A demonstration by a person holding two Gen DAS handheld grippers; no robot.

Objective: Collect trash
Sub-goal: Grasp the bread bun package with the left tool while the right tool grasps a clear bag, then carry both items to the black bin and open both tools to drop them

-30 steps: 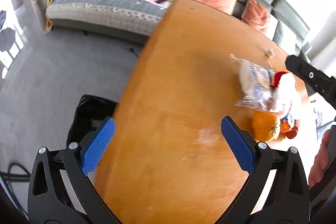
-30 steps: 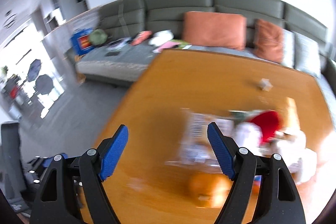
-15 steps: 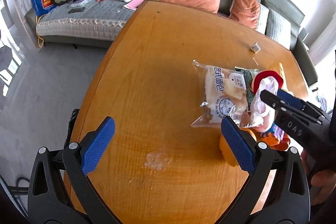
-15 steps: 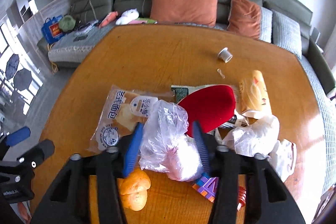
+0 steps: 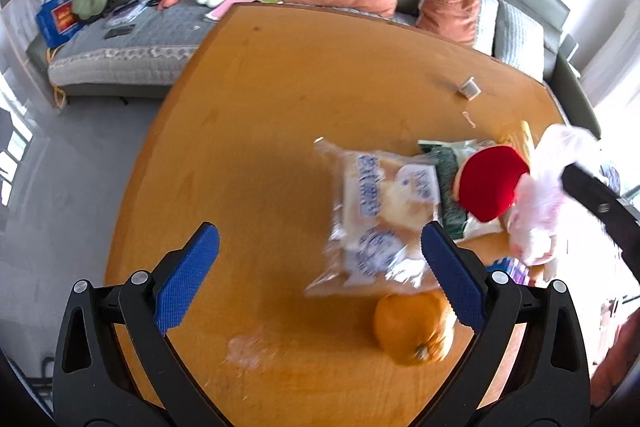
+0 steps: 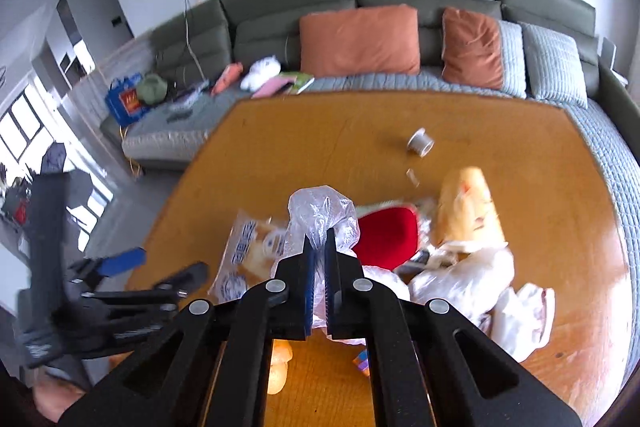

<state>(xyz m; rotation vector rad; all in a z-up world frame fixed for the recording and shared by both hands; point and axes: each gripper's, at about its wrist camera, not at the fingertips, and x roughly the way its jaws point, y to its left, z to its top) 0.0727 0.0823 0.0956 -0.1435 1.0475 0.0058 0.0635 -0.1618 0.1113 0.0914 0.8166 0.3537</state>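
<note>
My right gripper (image 6: 319,239) is shut on a crumpled clear plastic bag (image 6: 320,211) and holds it lifted above the wooden table (image 6: 320,147). The bag also shows in the left wrist view (image 5: 540,211), pinkish white, hanging from the right gripper's black finger (image 5: 600,199). My left gripper (image 5: 316,255) is open and empty over the table's near side. A clear bread packet (image 5: 380,219) lies just ahead of its right finger, and shows in the right wrist view (image 6: 248,251).
An orange fruit (image 5: 414,327), a red bowl-like item (image 5: 490,187), a green packet (image 5: 448,179), a yellow wrapper (image 6: 468,211), white crumpled bags (image 6: 480,283) and a small tape roll (image 6: 420,143) lie on the table. A green sofa (image 6: 400,7) with orange cushions stands behind.
My right gripper has closed fully on the plastic bag and lifted it up off the pile. My left gripper has shifted slightly nearer the bread packet, still open.
</note>
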